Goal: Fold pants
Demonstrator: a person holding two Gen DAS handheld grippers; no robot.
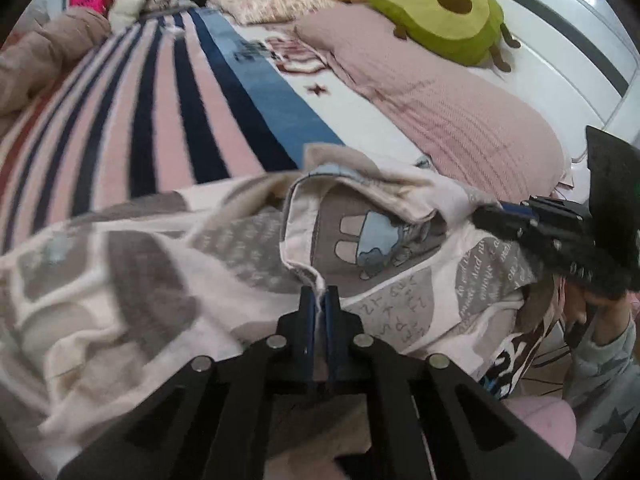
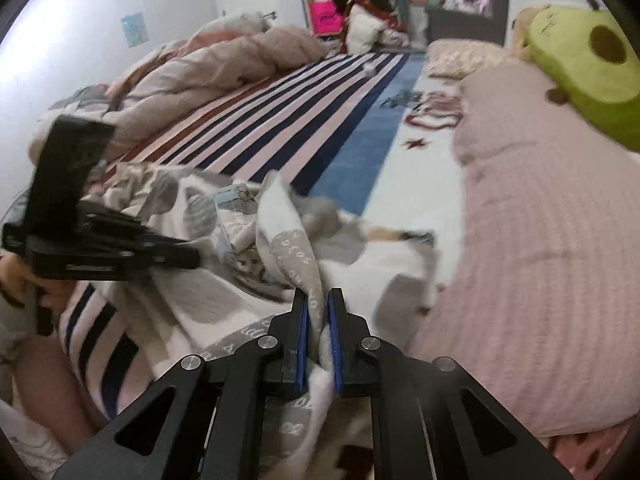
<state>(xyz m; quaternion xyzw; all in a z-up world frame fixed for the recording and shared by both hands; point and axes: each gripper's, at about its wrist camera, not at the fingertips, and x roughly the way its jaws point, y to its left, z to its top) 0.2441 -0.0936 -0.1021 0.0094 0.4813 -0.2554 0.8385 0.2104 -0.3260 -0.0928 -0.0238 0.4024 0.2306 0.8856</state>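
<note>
Two wrist fisheye views, each looking forward and close along its own hand-held gripper's fingers across the bed (image 1: 168,92), sharing the striped blanket (image 2: 304,104), avocado plush (image 1: 432,8) and each other's hand-held gripper.

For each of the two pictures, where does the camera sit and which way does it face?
Left wrist: sits on the left hand-held gripper, faces along its fingers across the bed toward the avocado plush; its jaws pinch the pants; the right hand-held gripper shows at the right.
Right wrist: sits on the right hand-held gripper, faces up the bed toward the far wall; its jaws pinch the pants; the left hand-held gripper shows at the left.
Shared: pants, striped blanket, avocado plush, pink pillow.
</note>
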